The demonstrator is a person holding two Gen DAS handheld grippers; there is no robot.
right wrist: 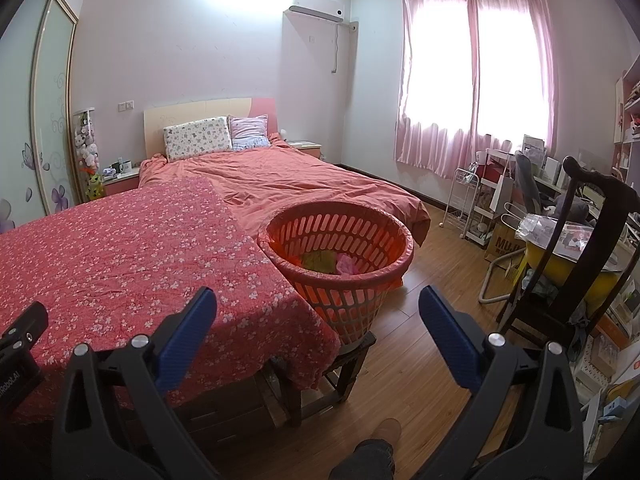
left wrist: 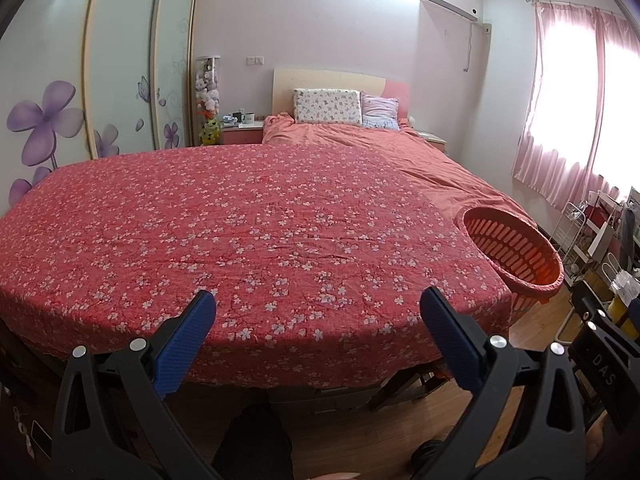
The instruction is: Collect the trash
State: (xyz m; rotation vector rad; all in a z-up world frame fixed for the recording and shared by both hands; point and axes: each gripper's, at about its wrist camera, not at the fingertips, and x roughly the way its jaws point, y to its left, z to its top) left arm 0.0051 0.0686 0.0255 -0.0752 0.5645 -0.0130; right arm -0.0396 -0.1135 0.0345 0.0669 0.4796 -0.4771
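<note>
Left wrist: my left gripper point(left wrist: 318, 306), fingers apart, holds nothing; one orange slatted basket point(left wrist: 516, 254) sits beyond the right finger at the floral-covered surface point(left wrist: 240, 220) edge.

Right wrist: right gripper point(right wrist: 318, 306), fingers apart, empty; the basket point(right wrist: 340, 248) sits ahead between them, two crumpled scraps point(right wrist: 332, 262) inside.

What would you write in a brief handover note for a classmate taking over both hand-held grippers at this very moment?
Left hand-held gripper: open, empty, held over the near edge of the floral cloth.
Right hand-held gripper: open, empty, aimed toward the orange basket.
Basket stands on a small stool at the cloth's right corner; it holds yellow-green and pink items.
Done: no trash visible on the cloth.
Left: check the floor and room for any remaining trash.
</note>
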